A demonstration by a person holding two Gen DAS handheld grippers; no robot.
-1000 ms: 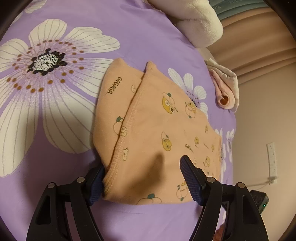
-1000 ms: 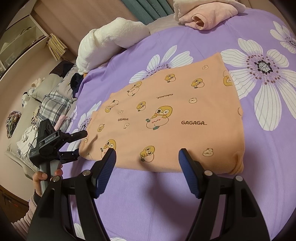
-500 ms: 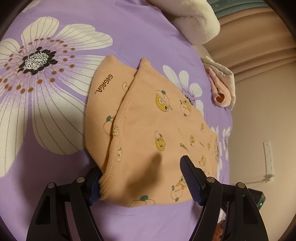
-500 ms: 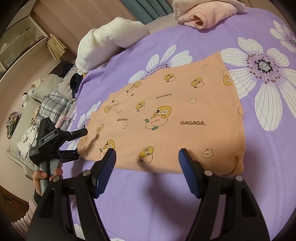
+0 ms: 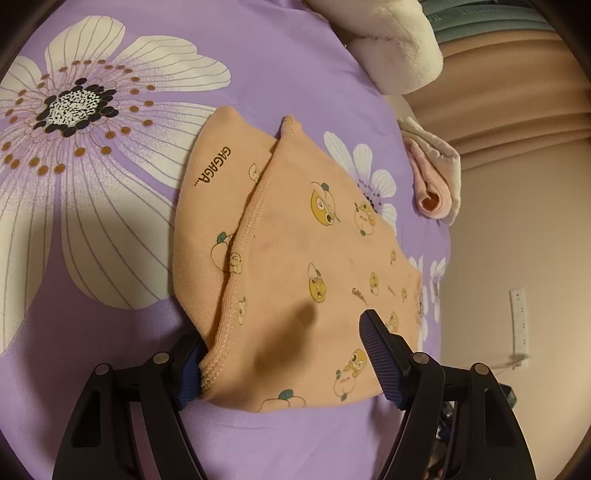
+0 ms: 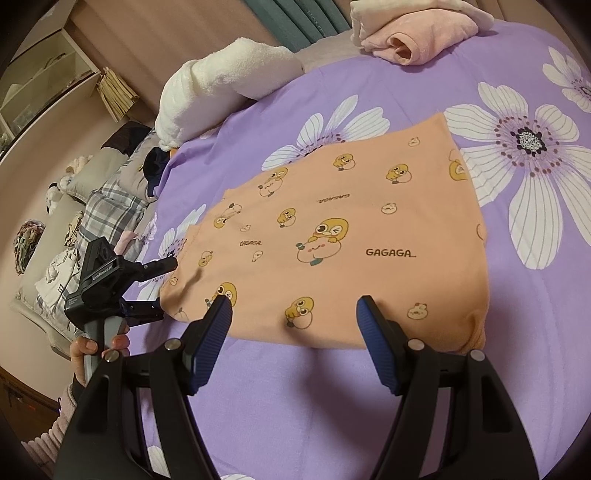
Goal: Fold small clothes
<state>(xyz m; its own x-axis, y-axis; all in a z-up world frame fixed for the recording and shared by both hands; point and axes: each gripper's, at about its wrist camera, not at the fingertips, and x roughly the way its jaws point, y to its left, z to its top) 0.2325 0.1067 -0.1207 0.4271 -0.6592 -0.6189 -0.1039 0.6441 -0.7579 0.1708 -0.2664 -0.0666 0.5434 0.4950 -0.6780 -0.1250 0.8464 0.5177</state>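
Note:
An orange child's garment (image 6: pixel 332 229) printed with yellow ducks and "GAGAGA" lies folded flat on the purple flowered bedspread (image 6: pixel 517 332). In the left wrist view the garment (image 5: pixel 314 258) shows a stitched hem over a lower layer. My left gripper (image 5: pixel 282 332) is open and straddles its near corner: one finger (image 5: pixel 186 373) is tucked at the hem's edge and the other finger (image 5: pixel 380 354) is above the cloth. The right wrist view shows that left gripper (image 6: pixel 168 288) at the garment's left end. My right gripper (image 6: pixel 294 300) hangs open over the near edge, holding nothing.
A rolled white plush towel (image 6: pixel 229 85) and a folded pink garment (image 6: pixel 413 33) lie at the bed's far side. Plaid and other clothes (image 6: pixel 110 206) are heaped beyond the left edge. A person's hand (image 6: pixel 85 347) holds the left gripper's handle. A wall socket (image 5: pixel 519 321) is on the right.
The left wrist view has tilted slightly, so the garment sits a little further left in it. Both grippers stay open and in place; the cloth has not moved.

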